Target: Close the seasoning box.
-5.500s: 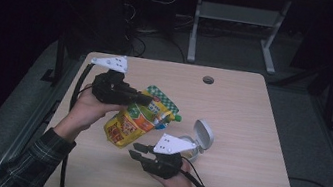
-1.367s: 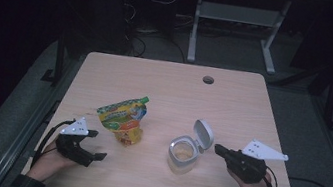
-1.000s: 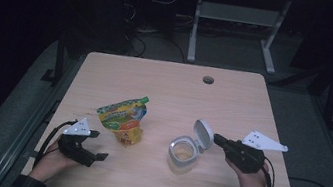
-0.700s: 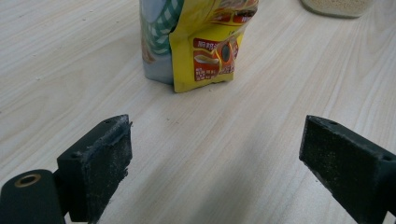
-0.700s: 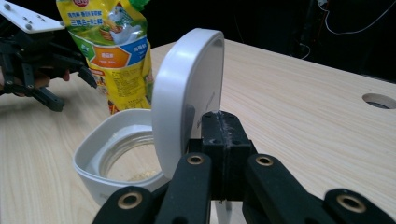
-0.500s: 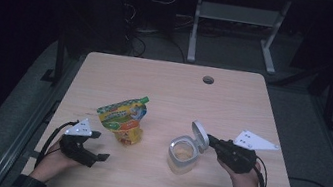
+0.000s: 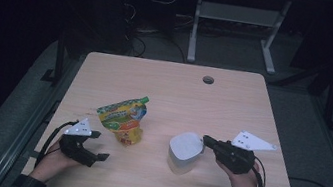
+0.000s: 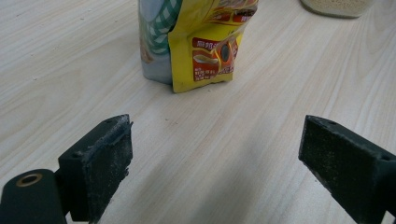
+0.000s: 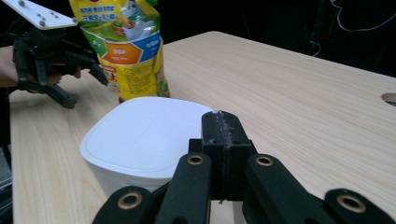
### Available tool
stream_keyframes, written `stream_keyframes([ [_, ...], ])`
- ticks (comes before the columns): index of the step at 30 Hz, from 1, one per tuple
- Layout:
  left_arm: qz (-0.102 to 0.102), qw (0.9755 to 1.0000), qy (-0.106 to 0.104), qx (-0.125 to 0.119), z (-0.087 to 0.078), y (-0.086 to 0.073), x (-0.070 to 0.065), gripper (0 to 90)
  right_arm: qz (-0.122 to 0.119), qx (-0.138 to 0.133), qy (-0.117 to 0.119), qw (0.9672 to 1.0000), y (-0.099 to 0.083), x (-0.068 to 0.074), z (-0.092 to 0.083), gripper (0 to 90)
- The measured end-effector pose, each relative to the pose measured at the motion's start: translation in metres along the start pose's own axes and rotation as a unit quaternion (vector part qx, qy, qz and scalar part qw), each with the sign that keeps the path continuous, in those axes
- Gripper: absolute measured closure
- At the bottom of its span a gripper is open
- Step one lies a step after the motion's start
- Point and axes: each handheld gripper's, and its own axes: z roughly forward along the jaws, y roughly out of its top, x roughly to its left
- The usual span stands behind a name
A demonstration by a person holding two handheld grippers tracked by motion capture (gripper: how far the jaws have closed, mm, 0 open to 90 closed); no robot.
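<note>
The lid lies down on the white container (image 7: 185, 151) at the desk's (image 7: 233, 109) near right, right gripper (image 7: 205, 141) pressed together at its rim, left gripper (image 7: 98, 146) spread apart beside the pouch (image 7: 123, 119); pressing the lid tight may remain.

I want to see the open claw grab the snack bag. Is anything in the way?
No. The left gripper is open, and only bare table lies between it and the bag. The white tub sits off to the side.
</note>
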Motion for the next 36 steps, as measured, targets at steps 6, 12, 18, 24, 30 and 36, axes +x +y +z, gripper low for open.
stream_keyframes([
  [6, -0.001, 1.0000, 0.003, -0.001, -0.001, 0.000, -0.001, 9.6, 0.011, -0.002, -0.021, 0.9997, -0.004, -0.007, -0.005, 85.1],
  [12, 0.000, 1.0000, 0.004, -0.001, -0.002, -0.001, 0.000, 9.6, 0.025, -0.004, -0.043, 0.9987, -0.008, -0.017, -0.012, 74.2],
  [18, -0.002, 1.0000, 0.001, -0.007, -0.002, -0.001, -0.001, 9.7, 0.024, 0.009, -0.073, 0.9970, -0.017, -0.023, -0.012, 56.8],
  [24, 0.001, 1.0000, 0.002, -0.008, -0.002, 0.000, -0.001, 9.7, 0.033, 0.020, -0.087, 0.9955, -0.027, -0.027, -0.015, 44.8],
  [30, 0.004, 1.0000, 0.003, -0.006, -0.002, 0.000, -0.002, 9.7, 0.046, 0.046, -0.096, 0.9933, -0.043, -0.035, -0.015, 34.7],
  [36, 0.000, 0.9999, 0.006, -0.010, -0.003, -0.001, -0.001, 9.7, 0.059, 0.061, -0.101, 0.9913, -0.057, -0.040, -0.019, 24.0],
])
